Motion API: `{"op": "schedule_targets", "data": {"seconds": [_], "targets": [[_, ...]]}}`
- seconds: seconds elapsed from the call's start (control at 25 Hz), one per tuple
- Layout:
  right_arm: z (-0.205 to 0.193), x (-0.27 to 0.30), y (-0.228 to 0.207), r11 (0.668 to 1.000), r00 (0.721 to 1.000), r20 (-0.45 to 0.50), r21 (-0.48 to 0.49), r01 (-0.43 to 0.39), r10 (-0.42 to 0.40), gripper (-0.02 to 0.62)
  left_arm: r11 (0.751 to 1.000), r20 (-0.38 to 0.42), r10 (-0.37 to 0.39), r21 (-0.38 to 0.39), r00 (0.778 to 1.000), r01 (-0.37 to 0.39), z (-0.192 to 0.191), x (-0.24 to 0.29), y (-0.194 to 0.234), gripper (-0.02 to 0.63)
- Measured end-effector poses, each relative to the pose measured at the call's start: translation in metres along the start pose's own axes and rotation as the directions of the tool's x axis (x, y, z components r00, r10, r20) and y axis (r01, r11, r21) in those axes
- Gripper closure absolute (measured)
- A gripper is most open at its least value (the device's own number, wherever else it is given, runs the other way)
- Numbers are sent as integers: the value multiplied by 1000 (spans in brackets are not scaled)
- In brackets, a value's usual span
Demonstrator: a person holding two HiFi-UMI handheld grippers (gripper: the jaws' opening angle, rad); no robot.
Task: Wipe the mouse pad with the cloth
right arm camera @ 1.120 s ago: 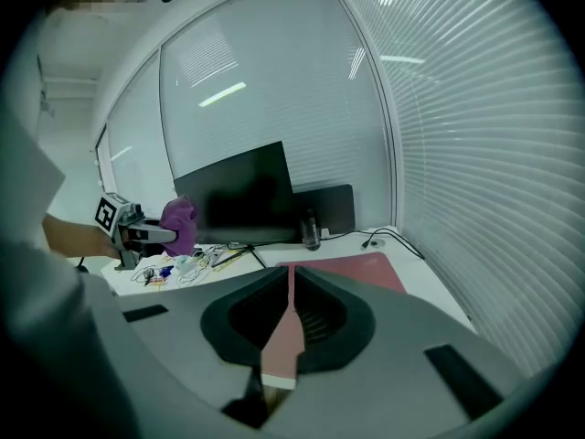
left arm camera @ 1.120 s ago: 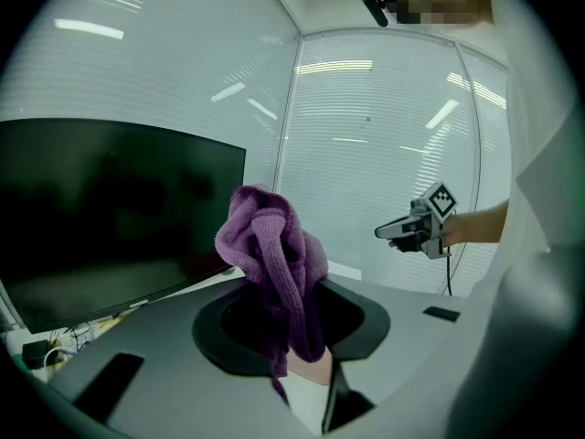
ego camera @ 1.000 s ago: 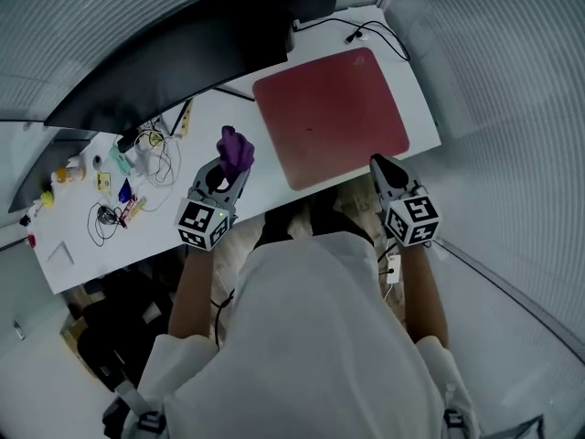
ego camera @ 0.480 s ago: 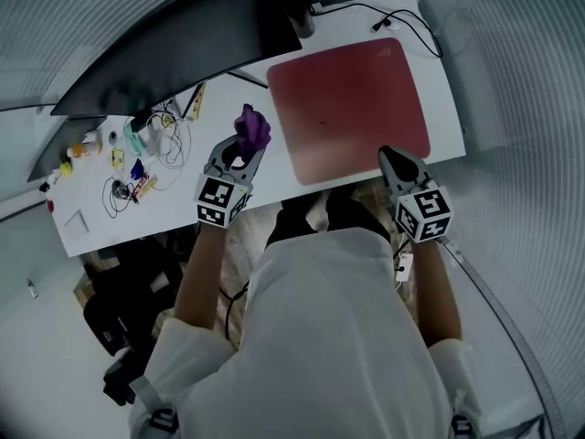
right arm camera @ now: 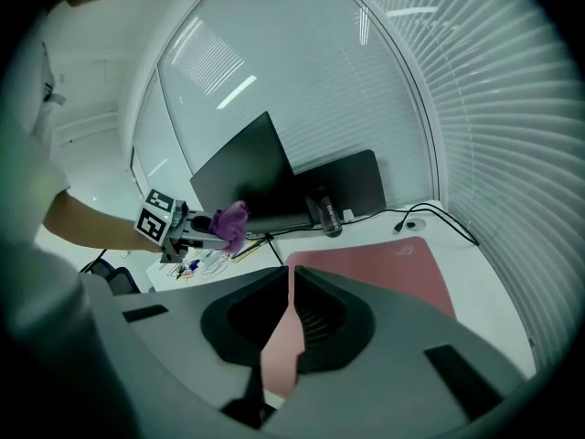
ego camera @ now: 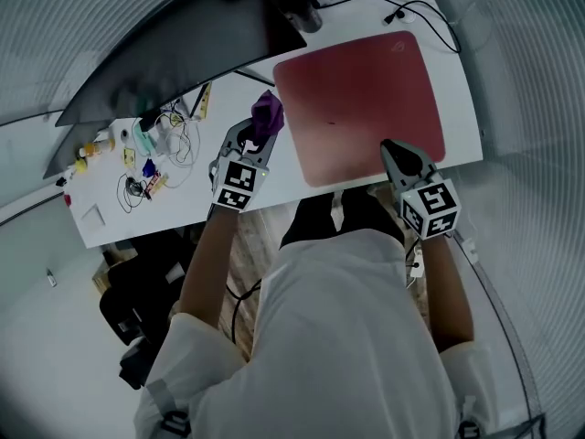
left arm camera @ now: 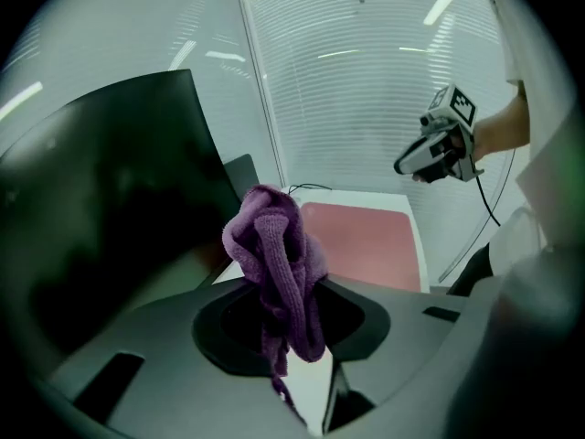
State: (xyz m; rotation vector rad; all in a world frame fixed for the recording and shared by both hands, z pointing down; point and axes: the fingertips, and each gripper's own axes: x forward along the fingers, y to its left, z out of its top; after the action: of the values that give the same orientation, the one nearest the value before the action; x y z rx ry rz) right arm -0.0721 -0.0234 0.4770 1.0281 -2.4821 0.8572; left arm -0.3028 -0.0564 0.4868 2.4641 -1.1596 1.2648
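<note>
A red mouse pad [ego camera: 361, 101] lies on the white desk [ego camera: 178, 199] at the right; it also shows as a pink sheet [left arm camera: 361, 241] in the left gripper view and as the pad [right arm camera: 384, 273] in the right gripper view. My left gripper [ego camera: 257, 138] hovers just left of the pad, shut on a bunched purple cloth [ego camera: 267, 112], which hangs between the jaws [left arm camera: 279, 277]. My right gripper [ego camera: 395, 155] is over the pad's near right edge, jaws shut with nothing between them [right arm camera: 291, 291].
A dark monitor [ego camera: 174, 48] stands along the desk's far edge. Cables [ego camera: 425, 12] run at the far right corner. Small clutter and wires [ego camera: 146, 158] lie on the desk's left part. A black bottle [right arm camera: 327, 213] stands by the monitor foot.
The left gripper with the cloth has moved toward the pad's left edge. The right gripper keeps its place at the pad's near edge. The head view has shifted.
</note>
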Motion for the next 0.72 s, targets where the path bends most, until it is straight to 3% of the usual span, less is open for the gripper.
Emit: {"op": "schedule_targets", "data": {"seconds": [0.36, 0.6, 0.72], "targets": [[1, 20, -3, 999, 999, 7, 37, 40, -41, 554, 986, -136, -6, 166, 991, 29, -25, 57, 23, 488], [-6, 28, -6, 993, 996, -7, 85, 86, -86, 554, 948, -213, 18, 315, 977, 51, -39, 104, 43, 488], [-9, 32, -7, 989, 994, -11, 106, 105, -105, 555, 934, -241, 31, 353, 970, 58, -47, 126, 53, 488]]}}
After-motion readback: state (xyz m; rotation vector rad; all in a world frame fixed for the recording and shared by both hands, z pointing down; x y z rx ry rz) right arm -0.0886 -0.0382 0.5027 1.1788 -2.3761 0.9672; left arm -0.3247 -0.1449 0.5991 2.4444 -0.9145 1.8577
